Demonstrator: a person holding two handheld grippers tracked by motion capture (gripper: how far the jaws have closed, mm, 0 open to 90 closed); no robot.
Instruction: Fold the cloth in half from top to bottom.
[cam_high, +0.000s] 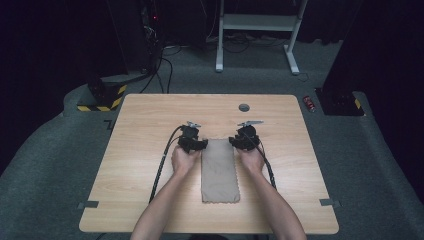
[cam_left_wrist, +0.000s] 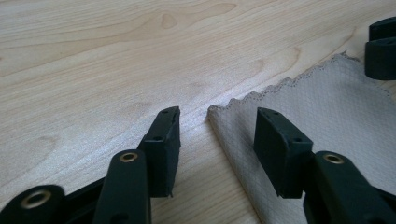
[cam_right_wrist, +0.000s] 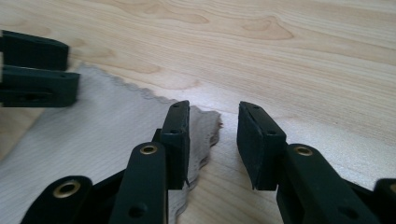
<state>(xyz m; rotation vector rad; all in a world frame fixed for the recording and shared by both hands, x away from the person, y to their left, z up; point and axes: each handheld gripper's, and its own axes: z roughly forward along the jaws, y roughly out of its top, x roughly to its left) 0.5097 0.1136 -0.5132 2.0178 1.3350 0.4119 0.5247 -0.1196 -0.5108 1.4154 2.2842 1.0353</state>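
High view: my left gripper (cam_high: 197, 145) and right gripper (cam_high: 239, 142) flank the far corners of the folded beige cloth (cam_high: 219, 171) on the table (cam_high: 140, 150), jaws parted, contact with the fabric unclear.

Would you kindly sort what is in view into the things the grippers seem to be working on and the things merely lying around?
In use:
folded beige cloth
left gripper, open at the cloth's far left corner
right gripper, open at its far right corner
wooden table

Lying about:
red can on the floor
white desk frame
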